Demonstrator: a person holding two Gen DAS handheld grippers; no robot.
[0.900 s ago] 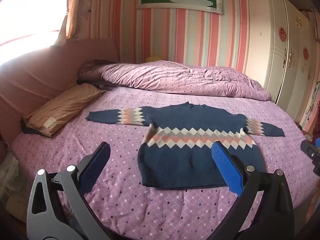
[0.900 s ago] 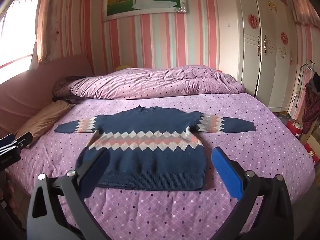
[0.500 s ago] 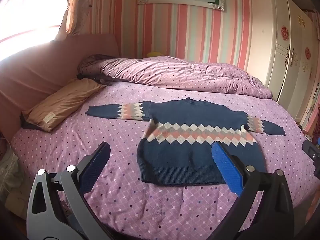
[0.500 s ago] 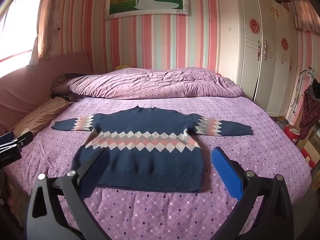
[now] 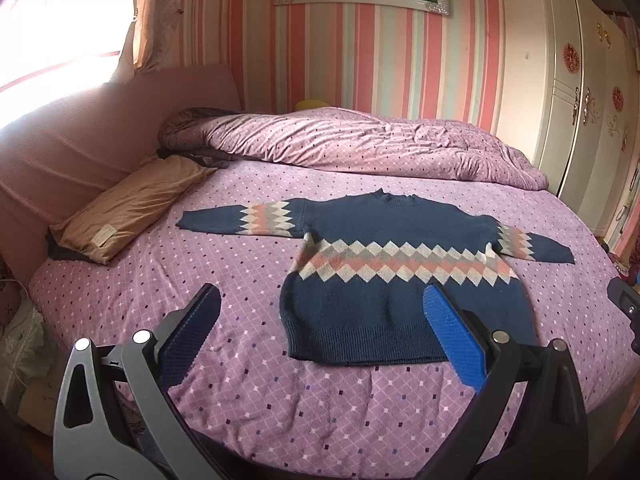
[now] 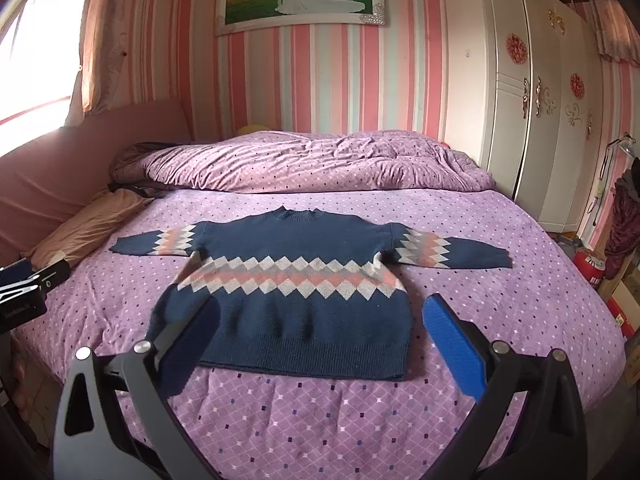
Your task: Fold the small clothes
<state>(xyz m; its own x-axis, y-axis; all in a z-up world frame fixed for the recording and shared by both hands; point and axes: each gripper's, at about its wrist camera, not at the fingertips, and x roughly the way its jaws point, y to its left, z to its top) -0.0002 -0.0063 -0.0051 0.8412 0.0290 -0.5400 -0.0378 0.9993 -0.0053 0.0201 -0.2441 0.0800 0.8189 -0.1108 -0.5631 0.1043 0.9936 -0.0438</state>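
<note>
A small navy sweater with a pink, grey and white diamond band lies flat on the purple bed, sleeves spread to both sides, hem toward me. It also shows in the right wrist view. My left gripper is open and empty, held above the bed's near edge by the sweater's lower left corner. My right gripper is open and empty, held above the hem, toward its right corner. Neither touches the sweater.
A rumpled purple duvet lies across the far side of the bed. A tan pillow lies at the left by the pink headboard. White wardrobes stand at the right. Boxes and a red can sit beside the bed.
Both grippers have drawn back and tilted slightly; the sweater sits a little further off in both views. Both stay open. The sweater has not moved.
</note>
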